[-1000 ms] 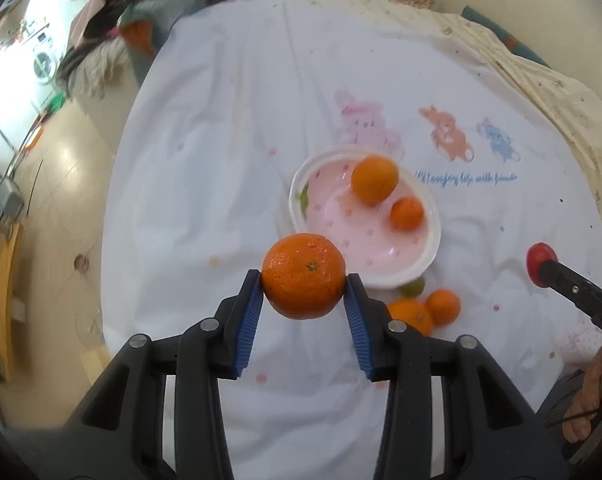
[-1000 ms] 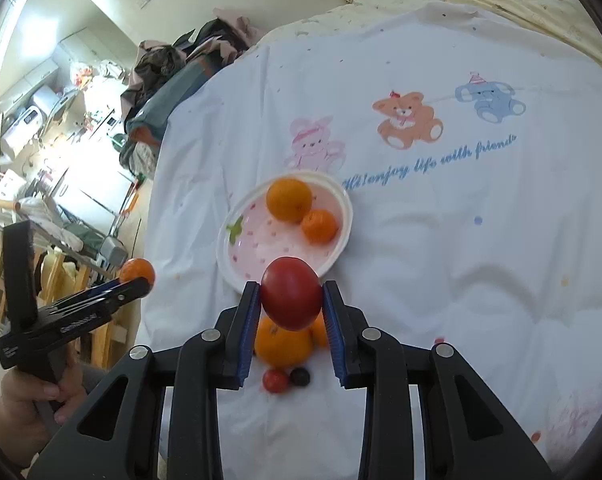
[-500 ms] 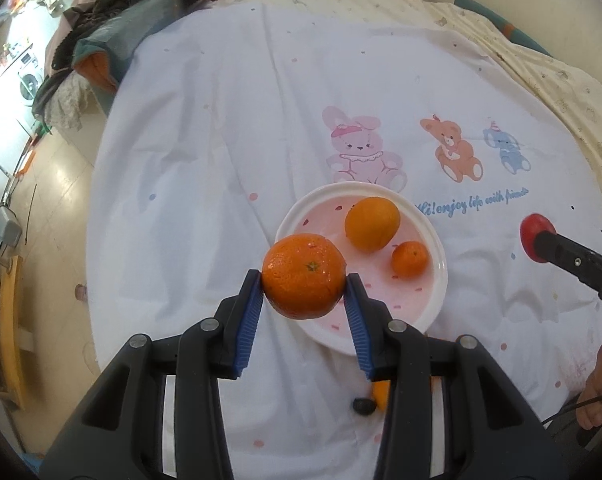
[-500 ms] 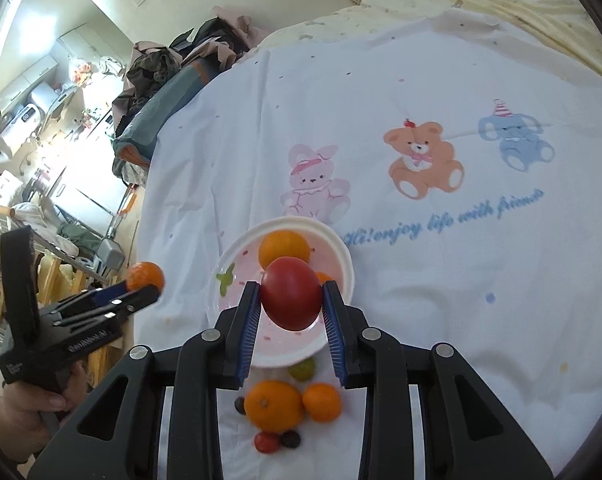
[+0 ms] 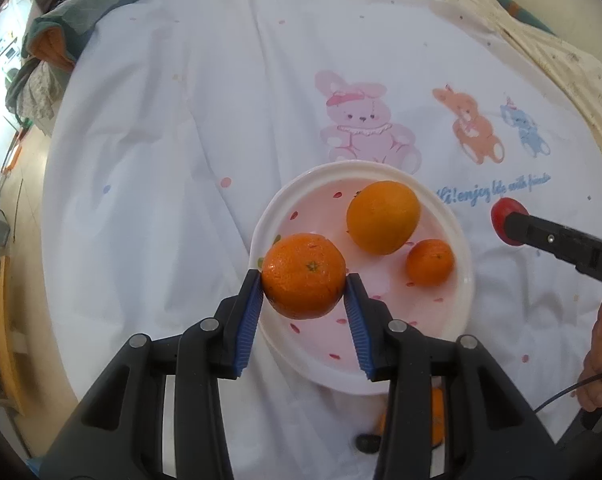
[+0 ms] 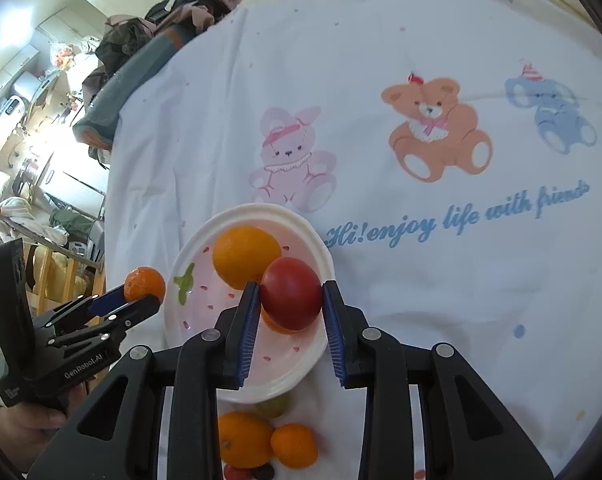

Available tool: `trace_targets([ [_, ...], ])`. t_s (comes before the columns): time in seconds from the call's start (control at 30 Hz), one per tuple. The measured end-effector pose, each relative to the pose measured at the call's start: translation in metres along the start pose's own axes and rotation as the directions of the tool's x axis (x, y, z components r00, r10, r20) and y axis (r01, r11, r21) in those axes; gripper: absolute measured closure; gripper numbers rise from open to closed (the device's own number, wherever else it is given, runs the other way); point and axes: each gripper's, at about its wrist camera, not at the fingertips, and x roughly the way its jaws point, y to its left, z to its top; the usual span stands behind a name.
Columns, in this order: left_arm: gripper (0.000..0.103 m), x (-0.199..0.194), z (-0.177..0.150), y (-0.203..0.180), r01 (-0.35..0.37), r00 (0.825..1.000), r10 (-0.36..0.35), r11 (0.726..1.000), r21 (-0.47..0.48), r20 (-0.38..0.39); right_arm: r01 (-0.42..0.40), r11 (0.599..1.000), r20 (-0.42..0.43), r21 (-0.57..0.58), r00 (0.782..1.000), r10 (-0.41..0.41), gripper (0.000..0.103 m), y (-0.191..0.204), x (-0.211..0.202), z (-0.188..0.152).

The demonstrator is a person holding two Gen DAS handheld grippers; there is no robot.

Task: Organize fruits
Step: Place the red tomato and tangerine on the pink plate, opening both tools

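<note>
Two oranges (image 5: 383, 217) lie in the plate (image 5: 459, 240); left gripper (image 5: 304, 282) clamps a mandarin (image 5: 303, 276), right gripper (image 6: 290, 296) a tomato (image 6: 291, 293).

L tongs (image 5: 304, 294): blue pads clamped on either side of an orange, held aloft, pointing fwd. R tongs (image 6: 290, 297): pads clamped on a red fruit, likewise aloft. Bare hand (image 6: 25, 428) grips L handle.

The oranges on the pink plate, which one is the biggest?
The paler orange at the plate's far side; the darker mandarin beside it is clearly smaller, and the third orange is gripped, not resting there.
</note>
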Motion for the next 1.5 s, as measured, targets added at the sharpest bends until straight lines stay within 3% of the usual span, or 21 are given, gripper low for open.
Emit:
trace_targets([
  [0.27, 0.065, 0.026, -0.007, -0.006, -0.007, 0.999, 0.009, 0.999, 0.046, -0.054, 0.000, 1.000, -0.061, 0.028, 0.998, 0.002, 0.070, -0.009, 0.036, 0.005],
  [0.43, 0.065, 0.037, -0.003, 0.005, 0.020, 0.994, -0.023, 0.999, -0.030, -0.102, -0.005, 0.999, -0.079, 0.043, 0.997, 0.009, 0.070, -0.016, 0.044, 0.004],
  [0.8, 0.064, 0.038, -0.003, -0.002, 0.005, 0.996, -0.006, 1.000, -0.018, -0.088, -0.018, 0.999, -0.081, 0.045, 0.997, 0.021, 0.066, -0.017, 0.050, 0.001],
  [0.87, 0.064, 0.039, -0.003, -0.001, 0.007, 0.995, -0.010, 0.999, -0.033, -0.103, -0.038, 0.998, -0.080, 0.053, 0.996, 0.042, 0.057, -0.017, 0.049, 0.002],
  [0.9, 0.063, 0.041, -0.003, 0.000, 0.012, 0.993, -0.017, 0.999, -0.042, -0.118, -0.040, 0.998, -0.076, 0.058, 0.996, 0.044, 0.047, -0.017, 0.047, 0.003],
  [0.93, 0.059, 0.041, -0.003, 0.000, 0.022, 0.991, -0.028, 0.999, -0.049, -0.128, -0.043, 0.997, -0.067, 0.059, 0.997, 0.046, 0.047, -0.016, 0.045, 0.004],
  [1.0, 0.032, 0.036, -0.002, 0.001, 0.053, 0.992, -0.060, 0.996, -0.065, -0.110, -0.047, 0.997, -0.049, 0.055, 0.998, 0.050, 0.045, -0.016, 0.039, 0.006],
  [1.07, 0.023, 0.027, -0.001, -0.001, 0.036, 0.997, -0.039, 0.998, -0.053, -0.068, -0.052, 0.997, -0.038, 0.055, 0.998, 0.055, 0.043, -0.016, 0.033, 0.008],
  [1.17, 0.022, 0.015, 0.003, -0.004, 0.017, 1.000, -0.017, 1.000, -0.017, -0.022, -0.050, 0.997, -0.010, 0.063, 0.999, 0.051, 0.041, -0.019, 0.023, 0.011],
  [1.5, 0.022, -0.005, 0.001, 0.002, 0.003, 0.999, -0.002, 1.000, -0.030, 0.035, -0.029, 0.999, 0.034, 0.018, 0.999, 0.028, 0.040, 0.000, -0.017, -0.004],
])
